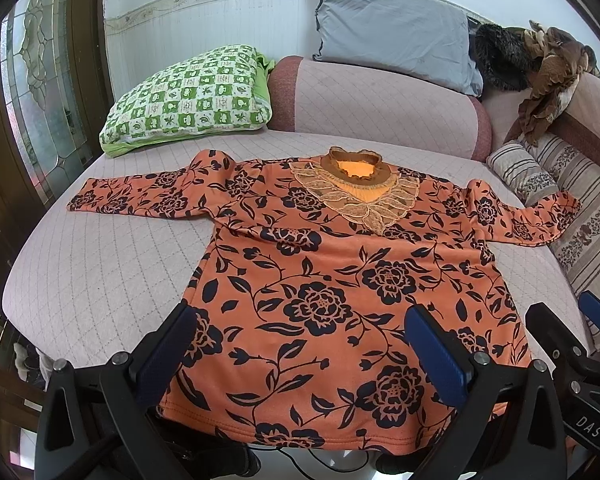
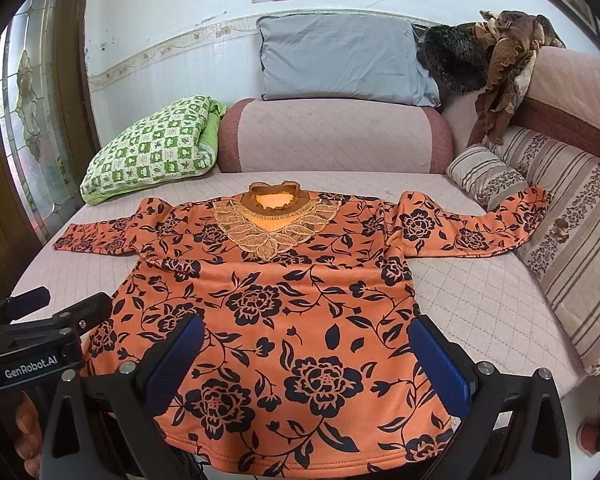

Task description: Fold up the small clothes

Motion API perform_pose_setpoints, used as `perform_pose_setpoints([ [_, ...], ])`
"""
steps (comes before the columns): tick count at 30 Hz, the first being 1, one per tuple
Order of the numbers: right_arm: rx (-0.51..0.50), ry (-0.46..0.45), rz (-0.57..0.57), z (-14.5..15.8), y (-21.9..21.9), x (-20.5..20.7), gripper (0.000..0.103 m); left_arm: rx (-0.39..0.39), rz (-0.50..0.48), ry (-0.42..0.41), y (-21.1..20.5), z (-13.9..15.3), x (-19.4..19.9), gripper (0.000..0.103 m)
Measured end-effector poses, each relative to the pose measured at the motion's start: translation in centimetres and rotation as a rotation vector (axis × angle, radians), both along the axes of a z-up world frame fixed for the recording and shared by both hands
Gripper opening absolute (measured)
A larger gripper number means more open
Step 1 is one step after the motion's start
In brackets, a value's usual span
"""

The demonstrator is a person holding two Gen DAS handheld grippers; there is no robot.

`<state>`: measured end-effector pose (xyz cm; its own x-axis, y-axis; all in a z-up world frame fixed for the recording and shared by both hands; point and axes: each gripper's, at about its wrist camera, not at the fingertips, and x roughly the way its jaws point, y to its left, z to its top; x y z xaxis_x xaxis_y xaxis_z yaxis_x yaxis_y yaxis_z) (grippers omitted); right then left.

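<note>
An orange top with dark flower print (image 1: 320, 280) (image 2: 284, 312) lies flat and spread out on the pink quilted couch seat (image 1: 100, 272) (image 2: 480, 312), lace collar at the far side, both sleeves stretched sideways. Its hem hangs at the seat's near edge. My left gripper (image 1: 300, 340) hovers open above the hem, blue pads wide apart, nothing between them. My right gripper (image 2: 308, 352) is open too, over the hem's right half. Each gripper shows at the other view's edge: the right gripper (image 1: 572, 344) and the left gripper (image 2: 52, 320).
A green checked pillow (image 1: 188, 100) (image 2: 148, 148) lies at the back left. A pink bolster (image 1: 380, 108) (image 2: 336, 136) and a grey pillow (image 1: 396, 28) (image 2: 344, 60) stand behind the top. Striped cushions (image 1: 528, 168) (image 2: 488, 176) and brown cloths (image 1: 548, 72) (image 2: 504, 64) crowd the right side.
</note>
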<state>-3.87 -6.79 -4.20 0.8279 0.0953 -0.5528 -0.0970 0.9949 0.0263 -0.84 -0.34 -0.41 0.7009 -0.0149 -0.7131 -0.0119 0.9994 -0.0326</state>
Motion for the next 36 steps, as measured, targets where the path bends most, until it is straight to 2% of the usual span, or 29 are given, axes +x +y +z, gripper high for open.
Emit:
perform_pose_setpoints([
  [36, -0.009, -0.013, 0.005, 0.26, 0.32, -0.12, 0.103, -0.004, -0.003, -0.006, 0.13, 0.27, 0.02, 0.103],
])
